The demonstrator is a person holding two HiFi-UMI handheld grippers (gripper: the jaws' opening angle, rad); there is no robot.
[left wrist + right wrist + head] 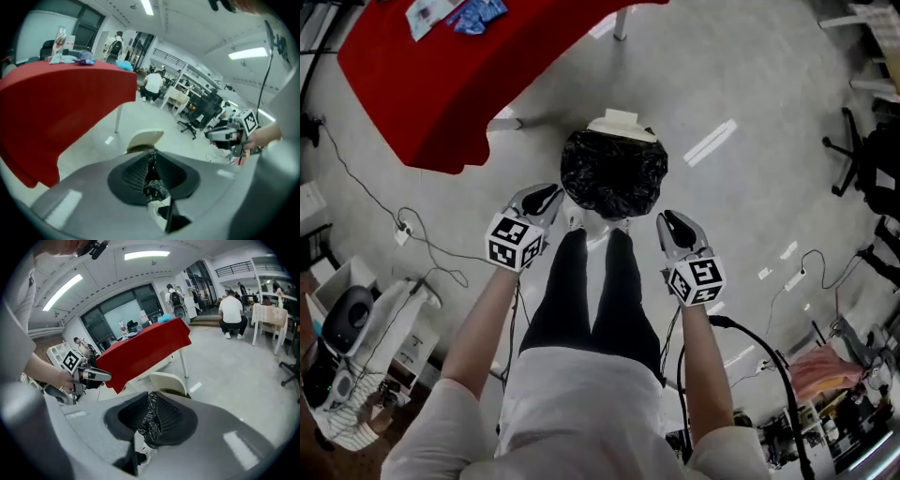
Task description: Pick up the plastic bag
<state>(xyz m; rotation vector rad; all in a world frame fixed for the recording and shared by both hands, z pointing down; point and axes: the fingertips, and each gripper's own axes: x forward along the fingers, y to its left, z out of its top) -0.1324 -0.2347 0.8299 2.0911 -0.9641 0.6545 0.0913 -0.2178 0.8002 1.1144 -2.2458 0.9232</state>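
The bag (614, 173) sits on the floor just past my toes, a crumpled black mound bulging over a pale bin (617, 123), with the red table (441, 84) further off to my left. I stand over it with a gripper on either side, both angled forward and down toward it. The left gripper (546, 197) has its tips just beside the bag's left shoulder, near it but, as far as I can judge, not touching. The right gripper (670, 222) hangs a little further back from the bag's right flank, so the left is the nearer one. Both pairs of jaws stand a narrow slit apart with nothing pinched: in the left gripper view I see black plastic through the gap, and the same in the right gripper view, but that is the bag beyond the tips, not film caught between the pads. From above the bag looks about as wide as it is deep, so I read no long axis across the floor. It seems to stand upright in the bin, and if so its length runs down into it. The bag lies ahead of and below both sets of tips, squarely between them, so I judge the way in is forward, downward and slightly inward from each side.
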